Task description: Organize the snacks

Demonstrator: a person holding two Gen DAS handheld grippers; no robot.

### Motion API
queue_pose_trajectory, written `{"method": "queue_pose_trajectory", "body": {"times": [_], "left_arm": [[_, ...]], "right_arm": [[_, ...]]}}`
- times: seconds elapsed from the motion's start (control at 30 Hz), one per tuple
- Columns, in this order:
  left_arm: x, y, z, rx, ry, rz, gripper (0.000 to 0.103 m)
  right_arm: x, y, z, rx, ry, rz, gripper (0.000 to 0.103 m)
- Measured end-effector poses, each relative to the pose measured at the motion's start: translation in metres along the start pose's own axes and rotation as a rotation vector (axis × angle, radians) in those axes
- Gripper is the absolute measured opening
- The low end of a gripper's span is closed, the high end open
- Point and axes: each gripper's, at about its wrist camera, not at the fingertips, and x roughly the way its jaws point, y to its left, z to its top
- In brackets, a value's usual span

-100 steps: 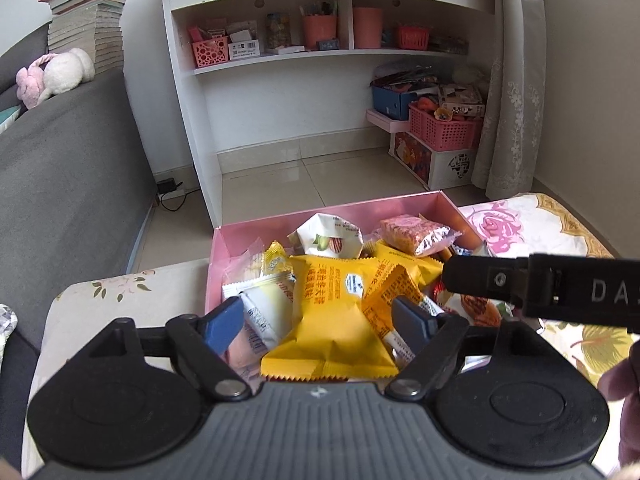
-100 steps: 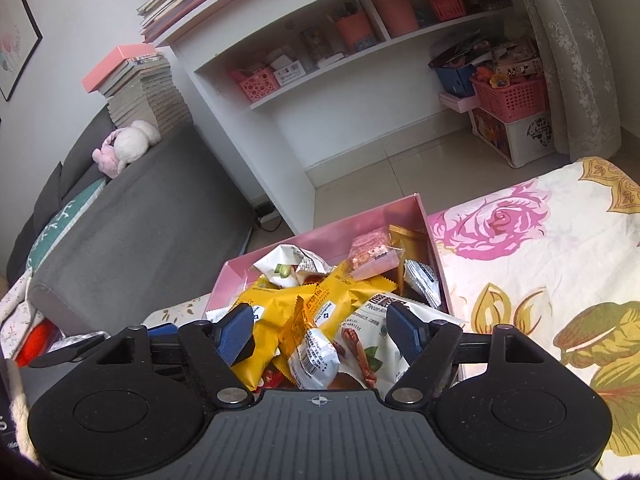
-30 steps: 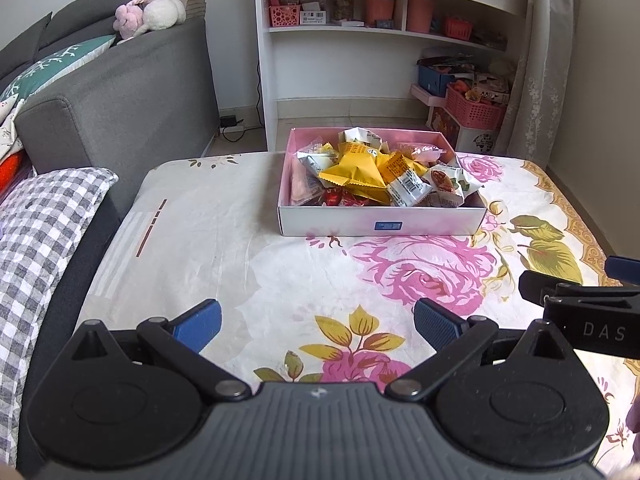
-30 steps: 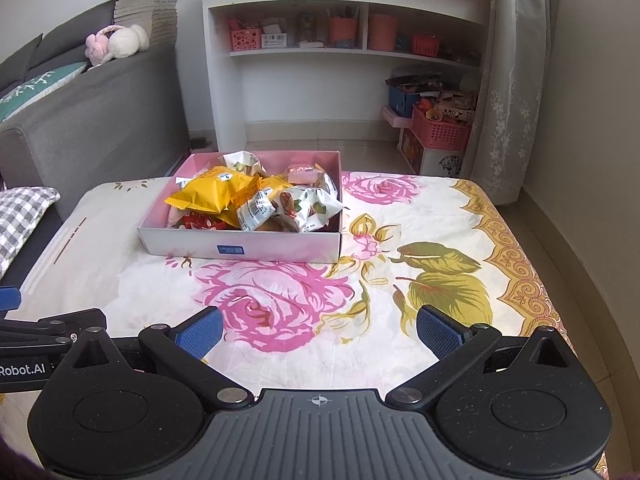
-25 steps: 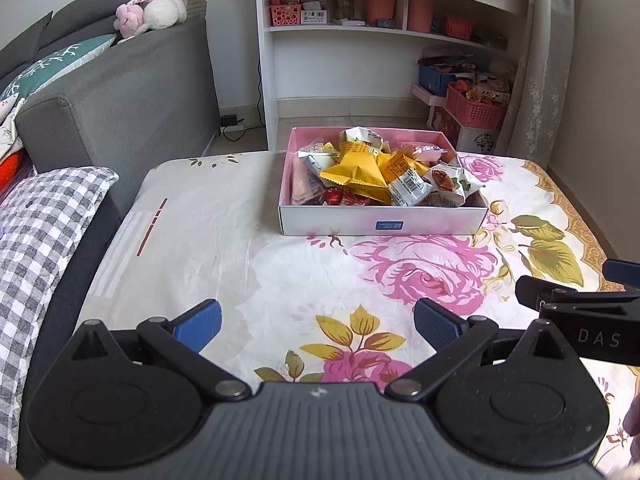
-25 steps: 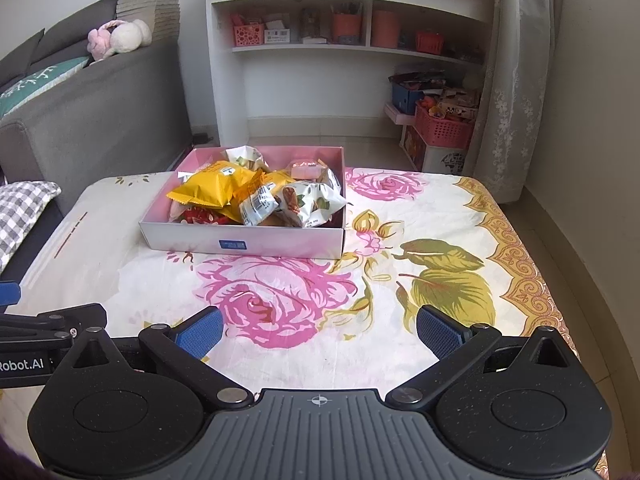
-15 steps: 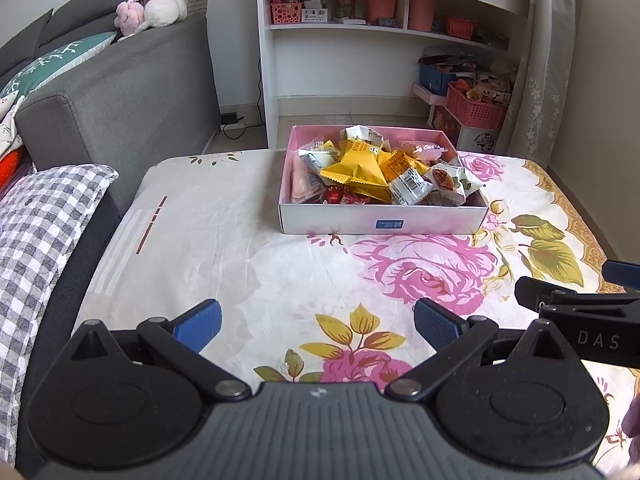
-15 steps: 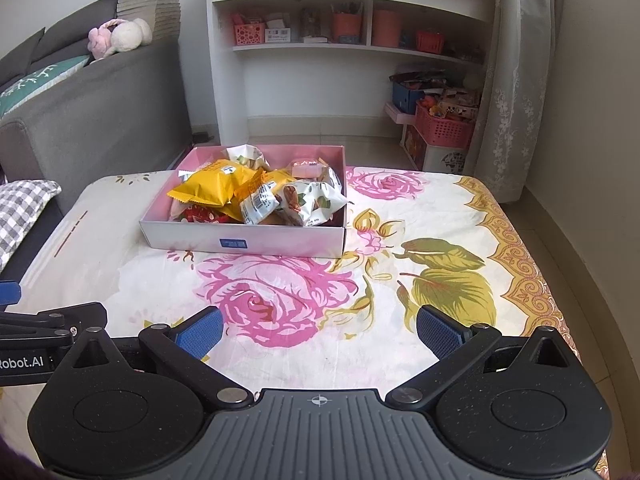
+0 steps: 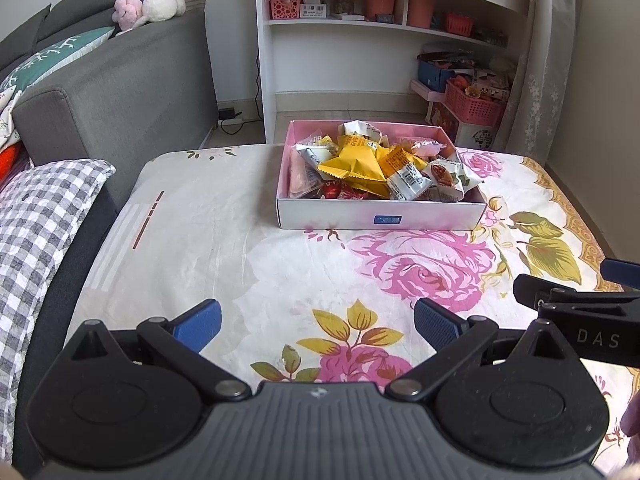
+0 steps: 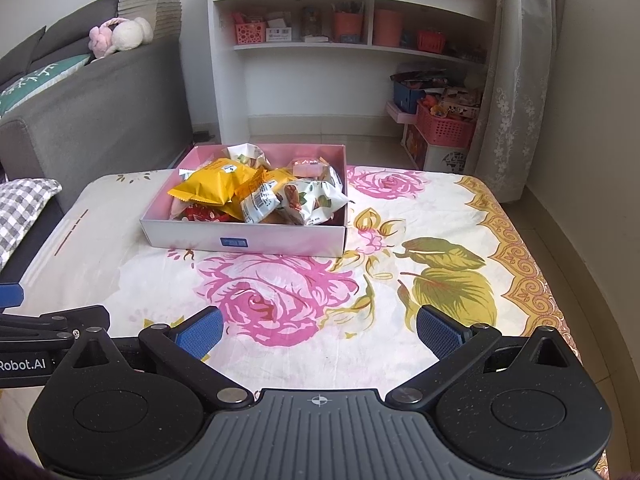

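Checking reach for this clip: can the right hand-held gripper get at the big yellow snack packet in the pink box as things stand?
Probably yes. The right hand-held gripper is open and empty, only bare floral sheet lies ahead, and the big yellow snack packet sits atop the pile in the pink box.

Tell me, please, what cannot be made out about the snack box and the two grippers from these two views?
- Lower snacks in the pink box: both views, buried under the yellow packet and the near wall.
- Packet print: both views, too small to read.
- Right gripper in the left wrist view: cut off by the right edge.
- Left gripper in the right wrist view: cut off by the left edge.
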Motion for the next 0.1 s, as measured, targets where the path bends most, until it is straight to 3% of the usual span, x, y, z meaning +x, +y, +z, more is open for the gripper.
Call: {"method": "queue_pose_trajectory", "body": {"times": [0.1], "left_arm": [[0.0,-0.0007,-0.0005,0.003,0.0,-0.004,0.103]], "right_arm": [[0.0003,-0.0002,-0.0001,0.001,0.0,-0.001,0.103]]}}
